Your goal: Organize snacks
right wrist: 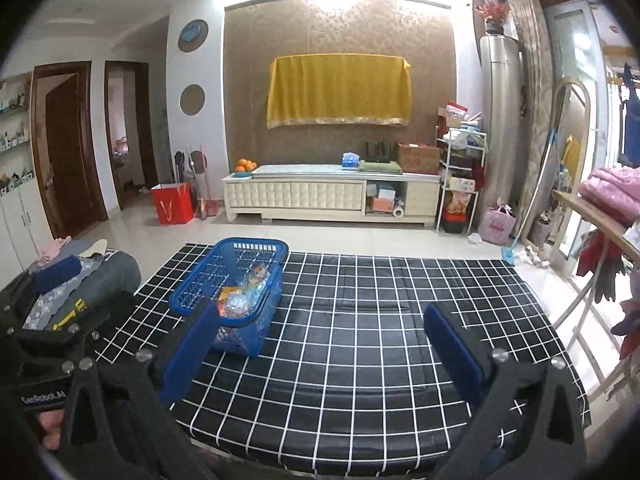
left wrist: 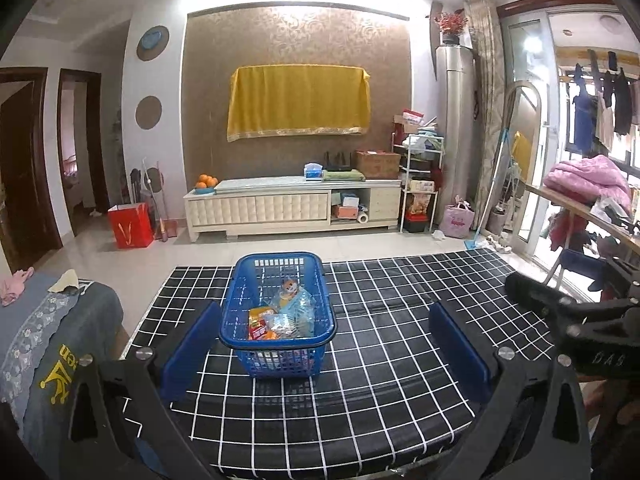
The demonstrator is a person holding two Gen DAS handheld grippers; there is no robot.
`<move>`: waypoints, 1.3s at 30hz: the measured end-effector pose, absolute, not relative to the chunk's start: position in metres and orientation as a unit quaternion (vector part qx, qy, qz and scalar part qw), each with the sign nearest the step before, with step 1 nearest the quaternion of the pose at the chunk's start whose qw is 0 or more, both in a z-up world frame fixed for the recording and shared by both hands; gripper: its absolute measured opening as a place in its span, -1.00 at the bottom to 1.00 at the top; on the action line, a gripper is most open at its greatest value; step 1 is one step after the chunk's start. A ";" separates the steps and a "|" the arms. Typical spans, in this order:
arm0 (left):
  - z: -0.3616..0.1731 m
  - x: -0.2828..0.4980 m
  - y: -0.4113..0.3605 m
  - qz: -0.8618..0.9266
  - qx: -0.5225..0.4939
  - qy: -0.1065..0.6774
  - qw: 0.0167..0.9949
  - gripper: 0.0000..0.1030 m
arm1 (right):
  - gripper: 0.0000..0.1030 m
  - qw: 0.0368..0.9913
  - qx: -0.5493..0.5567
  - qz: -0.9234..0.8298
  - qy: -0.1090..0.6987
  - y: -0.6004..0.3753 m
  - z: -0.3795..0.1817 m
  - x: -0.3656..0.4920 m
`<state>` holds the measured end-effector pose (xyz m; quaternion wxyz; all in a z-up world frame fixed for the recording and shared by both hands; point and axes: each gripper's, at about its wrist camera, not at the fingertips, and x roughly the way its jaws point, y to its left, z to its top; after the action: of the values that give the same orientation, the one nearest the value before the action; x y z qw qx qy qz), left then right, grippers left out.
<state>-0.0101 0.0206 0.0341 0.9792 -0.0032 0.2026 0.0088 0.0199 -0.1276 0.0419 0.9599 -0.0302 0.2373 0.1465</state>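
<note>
Between the wide-apart fingers of the left gripper (left wrist: pixel 326 344) sits the blue basket (left wrist: pixel 280 312), a little way ahead, with the snacks (left wrist: pixel 280 318) piled inside. The right gripper (right wrist: pixel 332 350) is wide open too and holds nothing; the basket is by its left finger. No snacks lie loose on the checked table (right wrist: pixel 380 320), so the job looks nearly done.
</note>
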 end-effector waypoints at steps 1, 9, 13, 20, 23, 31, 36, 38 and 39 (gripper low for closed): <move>0.035 -0.014 0.019 0.011 -0.001 0.201 0.980 0.99 | 1.00 0.959 -0.031 0.147 0.240 -0.127 0.041 0.019; 0.030 -0.018 0.011 0.010 -0.002 0.202 0.979 0.99 | 1.00 0.959 -0.023 0.135 0.249 -0.137 0.038 0.008; 0.030 -0.017 0.010 0.010 -0.001 0.207 0.978 0.99 | 1.00 0.959 -0.017 0.134 0.250 -0.139 0.040 0.006; 0.031 -0.021 0.010 0.011 -0.002 0.205 0.979 0.99 | 1.00 0.960 -0.016 0.135 0.245 -0.140 0.040 0.001; 0.031 -0.022 0.009 0.017 0.003 0.203 0.979 0.99 | 1.00 0.959 -0.012 0.136 0.248 -0.140 0.039 0.000; 0.031 -0.023 0.010 0.019 0.001 0.205 0.979 0.99 | 1.00 0.959 -0.014 0.142 0.246 -0.140 0.042 -0.002; 0.031 -0.024 0.010 0.027 0.007 0.206 0.978 0.99 | 1.00 0.958 -0.015 0.150 0.243 -0.138 0.043 -0.004; 0.030 -0.024 0.011 0.025 0.004 0.207 0.978 0.99 | 1.00 0.958 -0.015 0.150 0.245 -0.139 0.044 -0.004; 0.030 -0.023 0.011 0.025 0.004 0.207 0.978 0.99 | 1.00 0.958 -0.014 0.148 0.244 -0.139 0.044 -0.004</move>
<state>-0.0235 0.0110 0.0299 0.9779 0.0040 0.2075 0.0248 -0.0036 -0.1391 0.0437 0.9582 -0.0144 0.2444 0.1480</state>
